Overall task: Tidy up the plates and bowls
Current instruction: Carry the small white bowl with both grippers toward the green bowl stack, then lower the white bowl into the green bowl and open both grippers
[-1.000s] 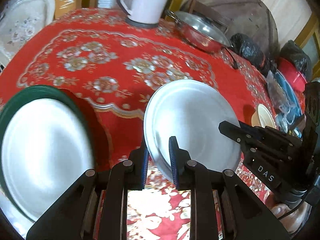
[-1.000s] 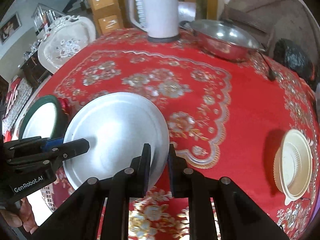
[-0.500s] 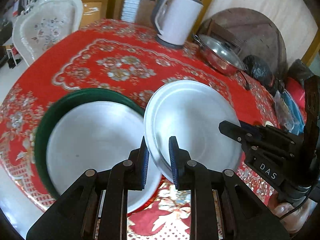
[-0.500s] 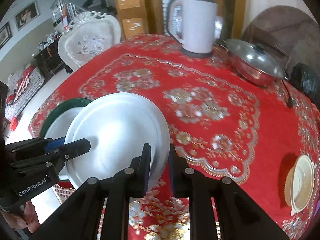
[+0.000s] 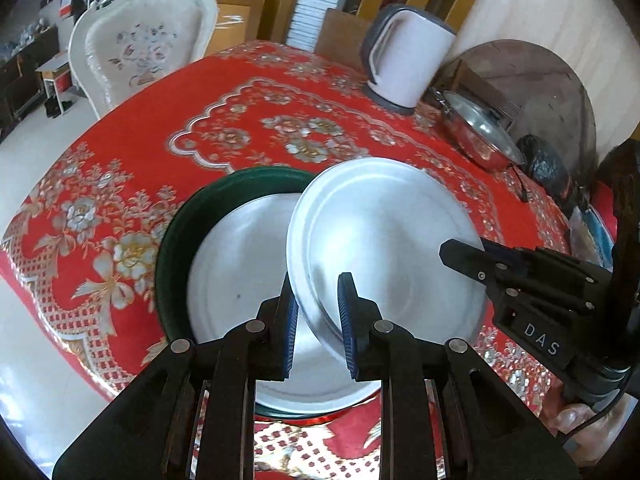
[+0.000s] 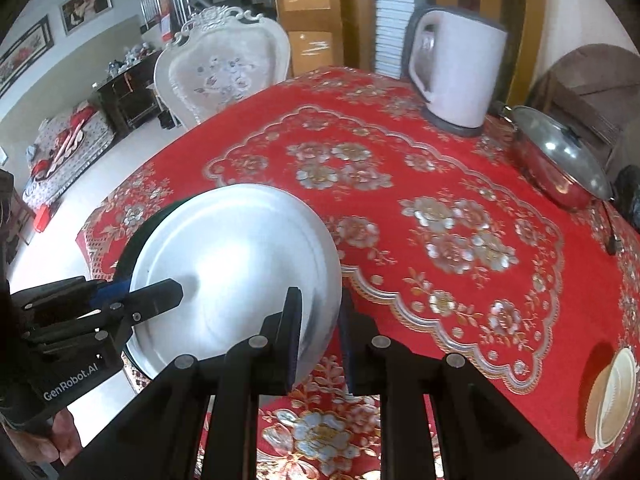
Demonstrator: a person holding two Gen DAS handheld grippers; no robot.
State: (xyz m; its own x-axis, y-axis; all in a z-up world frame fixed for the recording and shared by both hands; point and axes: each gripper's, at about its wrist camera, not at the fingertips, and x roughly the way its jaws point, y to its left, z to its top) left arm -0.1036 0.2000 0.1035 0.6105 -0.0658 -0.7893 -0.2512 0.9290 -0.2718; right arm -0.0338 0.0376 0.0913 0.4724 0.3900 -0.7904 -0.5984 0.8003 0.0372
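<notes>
Mid-carry, stacking step: round silver metal plate (image 5: 384, 240) held off the red floral tablecloth (image 5: 248, 128), tilted, partly over the second silver plate (image 5: 240, 280) lying in the dark green round tray (image 5: 176, 236) at the near-left table edge. Left gripper (image 5: 318, 316) clamped on plate's left rim, right gripper (image 6: 320, 332) clamped on opposite rim; jaws of both closed on the plate.

Next, by judgement: shift left till centred over lower plate, level out the tilt, lower till nested, then release both jaws. Risk: rim-on-rim catch or slide if dropped tilted.

Still loose: cream ribbed bowl (image 6: 612, 396), far right, well apart from the stack.

Text: "DAS" on right gripper body (left wrist view), "GenRobot.AI" on left gripper body (right wrist view). No other legible writing; white electric kettle (image 6: 460, 76) and lidded steel pan (image 6: 560, 164) unlabelled.
</notes>
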